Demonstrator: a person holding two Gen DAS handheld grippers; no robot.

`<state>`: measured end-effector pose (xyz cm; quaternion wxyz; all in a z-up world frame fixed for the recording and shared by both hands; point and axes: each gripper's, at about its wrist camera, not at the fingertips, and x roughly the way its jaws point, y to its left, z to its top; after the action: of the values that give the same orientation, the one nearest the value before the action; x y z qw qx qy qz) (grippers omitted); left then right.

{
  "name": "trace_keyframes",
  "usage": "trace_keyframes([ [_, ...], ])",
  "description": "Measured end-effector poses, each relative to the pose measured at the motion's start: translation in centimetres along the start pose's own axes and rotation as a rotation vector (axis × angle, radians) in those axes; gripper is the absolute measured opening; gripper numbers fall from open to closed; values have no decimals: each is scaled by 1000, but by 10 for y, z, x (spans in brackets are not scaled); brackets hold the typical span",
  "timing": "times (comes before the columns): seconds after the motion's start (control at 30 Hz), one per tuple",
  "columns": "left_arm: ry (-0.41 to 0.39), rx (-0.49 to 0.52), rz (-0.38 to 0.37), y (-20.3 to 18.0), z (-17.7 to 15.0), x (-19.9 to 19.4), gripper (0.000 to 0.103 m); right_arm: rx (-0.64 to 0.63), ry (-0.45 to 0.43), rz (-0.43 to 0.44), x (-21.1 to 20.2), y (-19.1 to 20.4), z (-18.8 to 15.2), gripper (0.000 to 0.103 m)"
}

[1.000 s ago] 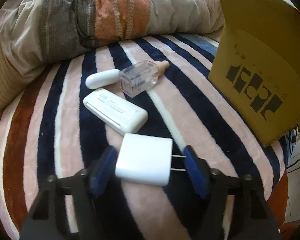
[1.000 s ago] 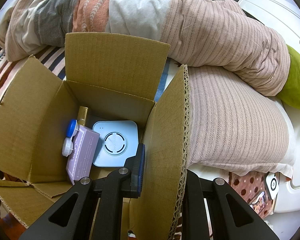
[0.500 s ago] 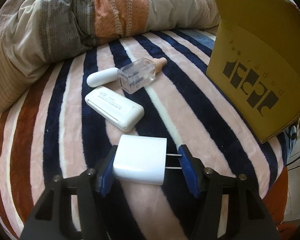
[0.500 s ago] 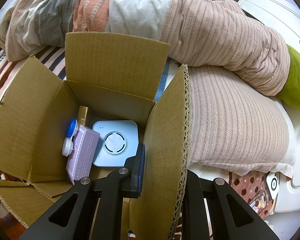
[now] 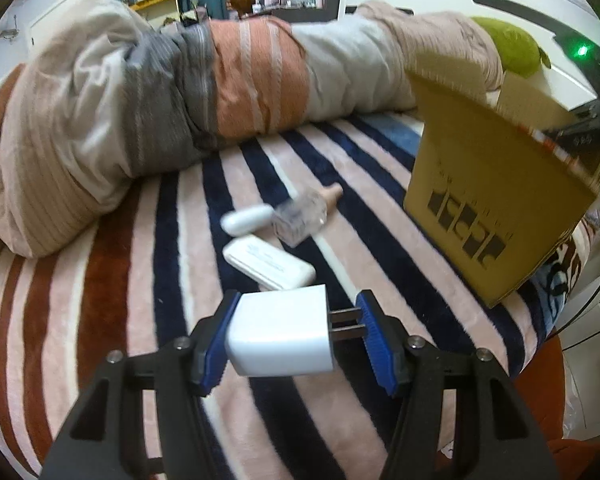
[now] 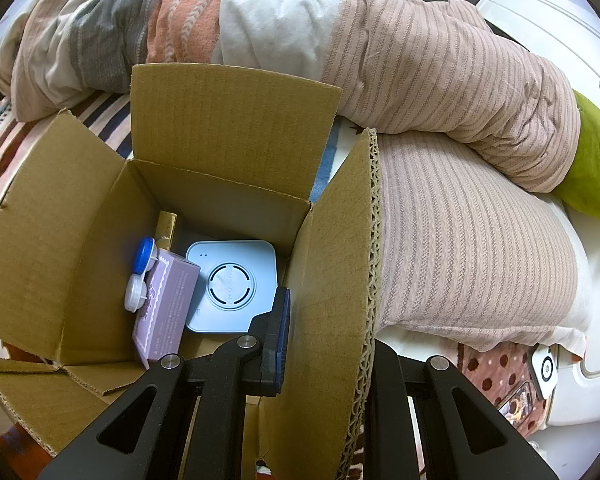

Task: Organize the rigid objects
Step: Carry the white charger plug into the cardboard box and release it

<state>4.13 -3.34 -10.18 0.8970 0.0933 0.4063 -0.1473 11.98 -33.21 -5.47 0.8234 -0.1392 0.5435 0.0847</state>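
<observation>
On a bed covered by a striped blanket [image 5: 112, 264] of pink, navy, white and rust bands, the left gripper [image 5: 298, 334] grasps a white plug adapter [image 5: 280, 330] lengthwise: one blue pad presses its flat end, the other meets the tips of its two metal prongs. The adapter is lifted clear of the blanket, at about 6 o'clock in the left wrist view. Just beyond it, toward 12 o'clock, a flat white case [image 5: 269, 263] lies on the blanket; past that lie a small white capsule-shaped item [image 5: 246, 219] and a clear glass bottle [image 5: 300, 216] with a beige cap, side by side, blurred. At 3 o'clock stands a cardboard box [image 5: 496, 200] with dark printed lettering. A rolled, bunched duvet [image 5: 160, 92] in beige, grey and orange runs across from 9 to 1 o'clock. In the right wrist view, the right gripper [image 6: 328, 340] is clenched on the box's upright right-hand flap [image 6: 336, 280], with the inner blue pad against the cardboard and the outer finger hidden behind it. Inside the open box, around 8 o'clock, rest a pale blue square device [image 6: 232, 286], a lilac carton [image 6: 166, 304], a contact lens case [image 6: 140, 276] with one blue and one white cap, and a gold stick [image 6: 166, 230] in the far corner. A green cushion [image 6: 596, 176] sits at 3 o'clock.
</observation>
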Motion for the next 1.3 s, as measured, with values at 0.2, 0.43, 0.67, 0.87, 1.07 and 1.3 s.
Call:
trace_keyframes([
  [0.2,-51,9,-17,0,18,-23,56,-1,0,0,0,2,0,12],
  [0.43,-153,62,-67,-21,66,-66,56,-1,0,0,-1,2,-1,12],
  [0.67,-103,157,-219,-84,133,-59,56,0,-1,1,-1,2,-1,12],
  [0.87,94,220,-269,-134,160,5,56,-1,-2,-2,-1,3,-1,12],
  [1.07,196,245,-274,-154,156,39,56,-1,-3,1,-2,4,-2,12],
  [1.3,237,267,-276,-160,151,47,56,-3,-2,-2,-2,5,-2,12],
])
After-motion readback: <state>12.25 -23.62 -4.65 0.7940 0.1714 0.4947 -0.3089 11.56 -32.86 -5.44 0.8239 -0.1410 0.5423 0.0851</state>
